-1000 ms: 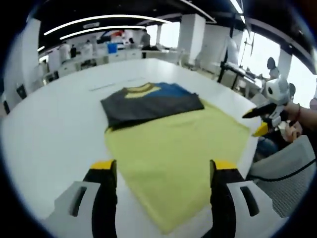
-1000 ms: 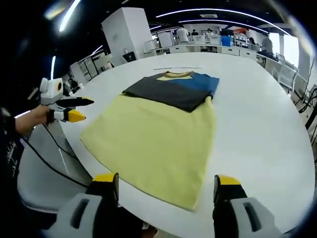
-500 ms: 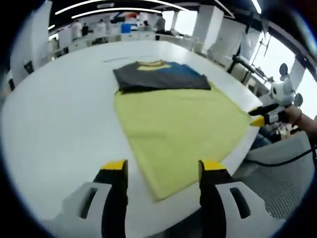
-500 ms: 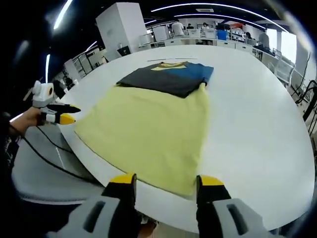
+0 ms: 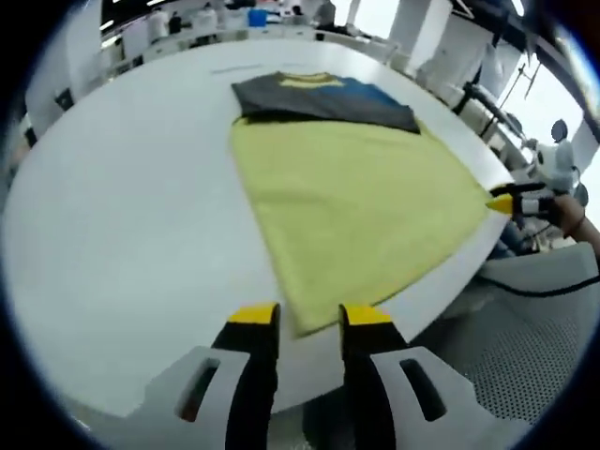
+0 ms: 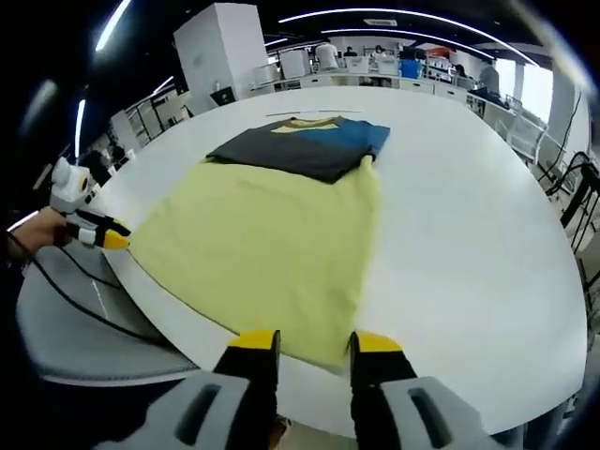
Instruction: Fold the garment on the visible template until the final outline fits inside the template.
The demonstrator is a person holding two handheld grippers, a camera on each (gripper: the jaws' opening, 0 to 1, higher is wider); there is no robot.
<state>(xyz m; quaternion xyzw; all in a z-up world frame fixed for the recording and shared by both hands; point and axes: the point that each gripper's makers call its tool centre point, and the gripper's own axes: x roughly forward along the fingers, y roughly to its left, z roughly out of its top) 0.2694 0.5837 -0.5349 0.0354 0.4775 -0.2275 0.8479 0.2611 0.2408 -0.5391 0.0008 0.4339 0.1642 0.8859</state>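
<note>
Trouble could come at the near corners of the yellow garment [image 5: 356, 202]. It lies flat on the white table [image 5: 112, 216], its far end dark and blue. The left gripper [image 5: 309, 323] and right gripper [image 6: 314, 345] each have jaws nearly shut around a corner, but I cannot tell if they pinch cloth. A weak pinch could let a corner slip off and spoil the fold.

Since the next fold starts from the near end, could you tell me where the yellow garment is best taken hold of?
Probably at the two near corners of the yellow garment, coming in low from the table's near edge. It lies flat with its hem by that edge, and each tool already faces a corner: the left tool, the right tool.
</note>
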